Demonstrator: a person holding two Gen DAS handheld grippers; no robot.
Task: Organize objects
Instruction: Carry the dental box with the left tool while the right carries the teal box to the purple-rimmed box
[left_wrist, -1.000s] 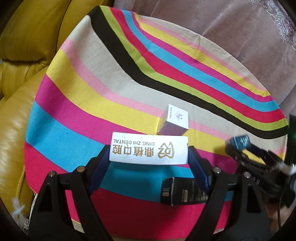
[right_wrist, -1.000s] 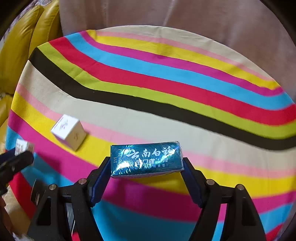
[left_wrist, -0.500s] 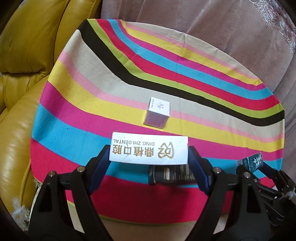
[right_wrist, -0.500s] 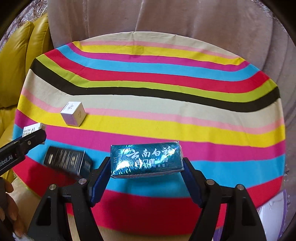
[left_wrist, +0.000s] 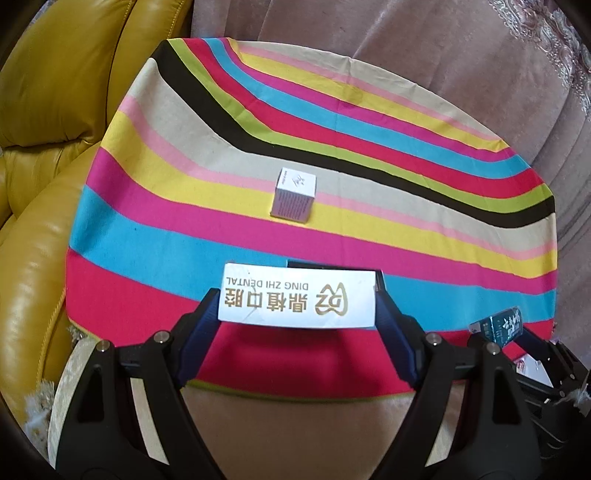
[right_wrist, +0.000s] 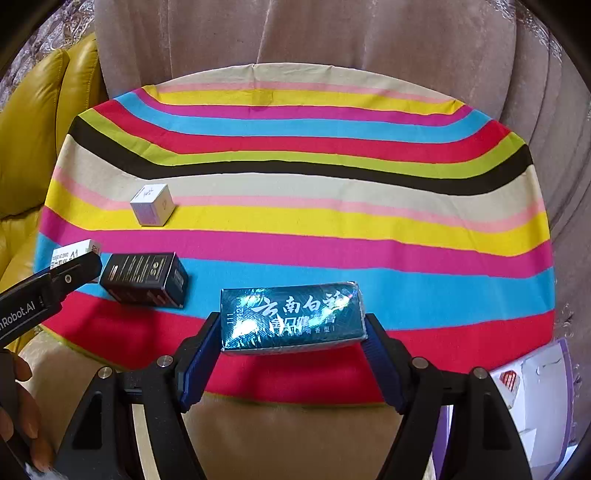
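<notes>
Left gripper (left_wrist: 297, 304): jaws clamped on the ends of a white box (left_wrist: 295, 300), held above the near edge of the striped cloth (left_wrist: 184, 236). Right gripper (right_wrist: 291, 334): jaws clamped on a teal box (right_wrist: 291, 317) in the same manner. On the cloth lie a black box (right_wrist: 146, 278) and, farther back, a small white cube (right_wrist: 152, 205), well apart.

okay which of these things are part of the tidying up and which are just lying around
Part of the job:
white Ding Zhi Dental box, held by the left gripper
teal cigarette pack, held by the right gripper
black box
small white cube box

Just lying about:
yellow leather sofa
papers beside the striped cloth
</notes>
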